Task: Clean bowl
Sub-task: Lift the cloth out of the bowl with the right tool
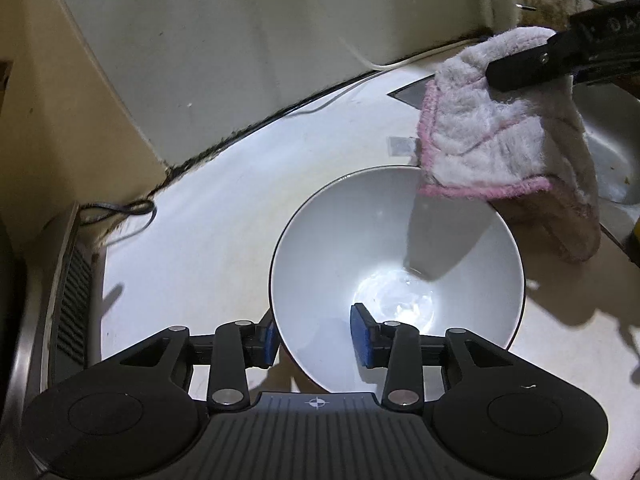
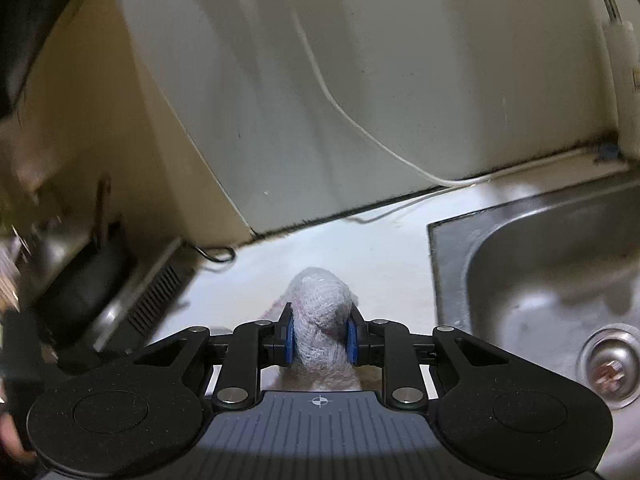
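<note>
A white bowl [image 1: 340, 232] with a dark rim stands on the pale counter [image 1: 200, 220], with a wet shine at its bottom. My left gripper [image 1: 314, 340] straddles the bowl's near-left wall, one blue pad outside and one inside, closed on it. A white cloth with pink edging [image 1: 488, 148] hangs over the bowl's far-right rim and casts a shadow inside. In the right wrist view, my right gripper [image 2: 320, 340] is shut on that cloth [image 2: 320, 304], bunched between its pads. The left wrist view shows its black fingers [image 1: 520, 68] at the upper right.
A steel sink [image 2: 540, 264] with a drain [image 2: 610, 364] lies right of the counter. At the left stands a steel appliance with vent slots [image 1: 72, 288]. A dark cable [image 1: 120, 210] and a white cable [image 2: 360, 128] run along the wall.
</note>
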Demonstrator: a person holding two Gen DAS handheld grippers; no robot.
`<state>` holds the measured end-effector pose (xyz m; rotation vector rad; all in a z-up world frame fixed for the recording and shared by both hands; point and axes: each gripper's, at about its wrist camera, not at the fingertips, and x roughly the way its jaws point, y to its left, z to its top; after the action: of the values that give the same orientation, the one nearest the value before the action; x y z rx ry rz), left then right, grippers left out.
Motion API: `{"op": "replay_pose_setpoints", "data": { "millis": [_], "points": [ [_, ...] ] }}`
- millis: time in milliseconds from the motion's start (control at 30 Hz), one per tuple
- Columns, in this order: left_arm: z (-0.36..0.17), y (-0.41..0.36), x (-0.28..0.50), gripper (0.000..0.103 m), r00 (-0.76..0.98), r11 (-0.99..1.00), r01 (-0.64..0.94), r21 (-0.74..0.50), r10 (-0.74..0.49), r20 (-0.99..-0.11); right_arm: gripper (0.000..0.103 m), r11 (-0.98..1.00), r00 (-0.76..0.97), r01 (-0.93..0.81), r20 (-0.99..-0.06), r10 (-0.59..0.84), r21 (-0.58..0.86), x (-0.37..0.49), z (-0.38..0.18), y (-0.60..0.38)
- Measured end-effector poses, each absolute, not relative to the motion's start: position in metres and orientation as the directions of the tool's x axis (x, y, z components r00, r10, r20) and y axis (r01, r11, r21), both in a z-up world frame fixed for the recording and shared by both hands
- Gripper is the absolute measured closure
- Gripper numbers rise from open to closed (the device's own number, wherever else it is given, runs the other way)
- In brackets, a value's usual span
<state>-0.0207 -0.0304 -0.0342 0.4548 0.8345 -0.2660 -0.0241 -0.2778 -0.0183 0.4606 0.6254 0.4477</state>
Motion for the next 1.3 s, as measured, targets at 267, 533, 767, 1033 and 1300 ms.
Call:
{"op": "replay_pose_setpoints", "data": {
  "millis": [267,533,767,1033,1300],
  "points": [
    [-0.02,-0.019,-0.04,0.059,0.695,0.884,0.344,0.318,-0.012,-0.719,0.079,0.73,0.705,-0.273,-0.385,0.595,0.627,-0.018,-0.014,-0.279],
    [0.009,-0.058,-0.093,0.048,0.713,0.702,0.575,0.42,-0.177,-0.679,0.079,0.66,0.721,-0.26,-0.313,0.618,0.705,-0.02,-0.011,-0.296],
    [-0.015,-0.086,-0.079,0.08,0.657,0.636,0.629,0.447,-0.129,-0.742,0.079,0.608,0.663,-0.324,-0.284,0.693,0.725,-0.026,-0.011,-0.287],
    [-0.001,-0.082,-0.084,0.081,0.616,0.634,0.665,0.394,-0.168,-0.77,0.079,0.609,0.669,-0.319,-0.282,0.687,0.726,-0.026,-0.015,-0.288],
    [0.022,-0.075,-0.088,0.053,0.567,0.662,0.694,0.282,-0.261,-0.781,0.079,0.611,0.673,-0.33,-0.274,0.687,0.72,-0.026,-0.014,-0.288]
  ]
}}
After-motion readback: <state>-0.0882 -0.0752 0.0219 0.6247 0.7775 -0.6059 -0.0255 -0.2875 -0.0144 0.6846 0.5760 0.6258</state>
